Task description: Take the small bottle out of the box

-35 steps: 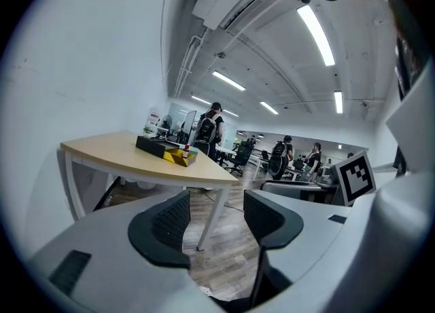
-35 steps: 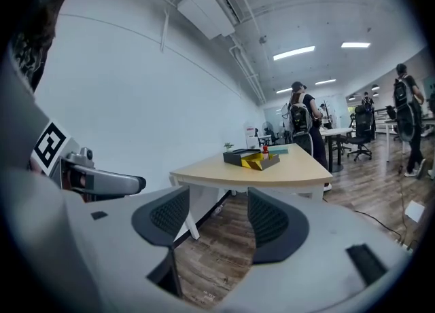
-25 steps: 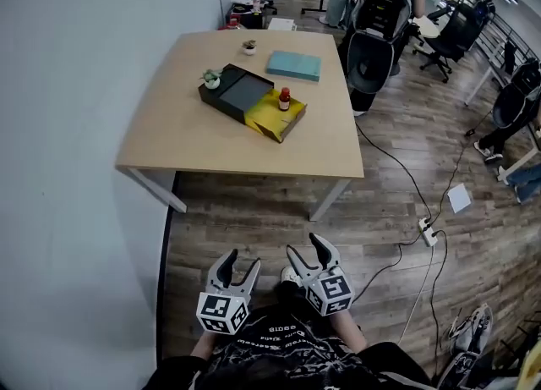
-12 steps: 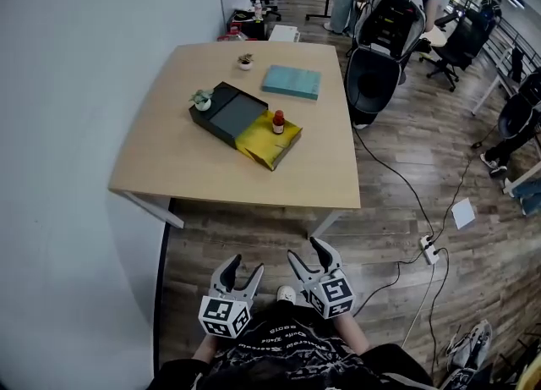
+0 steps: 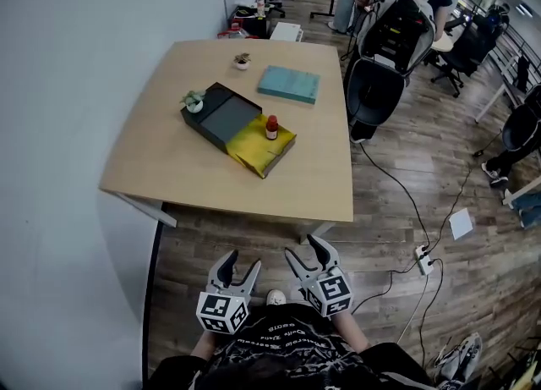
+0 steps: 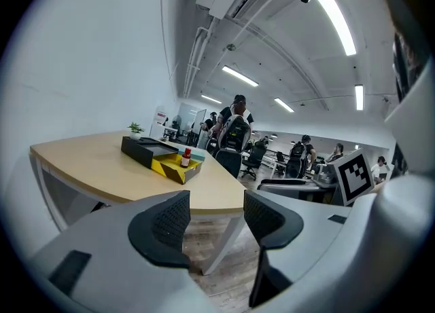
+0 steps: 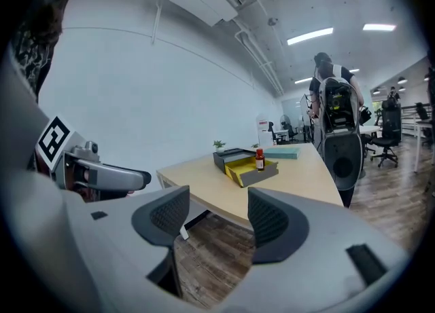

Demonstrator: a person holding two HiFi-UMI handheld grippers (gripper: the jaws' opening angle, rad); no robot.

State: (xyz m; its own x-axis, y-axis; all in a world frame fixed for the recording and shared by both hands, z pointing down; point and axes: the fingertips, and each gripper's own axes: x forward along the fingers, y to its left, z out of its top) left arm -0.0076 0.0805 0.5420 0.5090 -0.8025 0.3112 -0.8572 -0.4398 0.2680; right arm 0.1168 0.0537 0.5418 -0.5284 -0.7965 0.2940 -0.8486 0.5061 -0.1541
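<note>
My left gripper (image 5: 243, 261) and right gripper (image 5: 303, 247) are grey, with black ribbed fingers (image 6: 163, 227) and black-and-white marker cubes (image 5: 221, 312); my shirt (image 5: 283, 354) is black with white print.

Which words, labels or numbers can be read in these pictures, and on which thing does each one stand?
No text reads clearly.
White print on the person's black shirt: upside down, blurred, unreadable.
Any label on the small bottle: too small to read.
Marker cube: square pattern only, no letters.
Red-and-white sign far off: too small.
</note>
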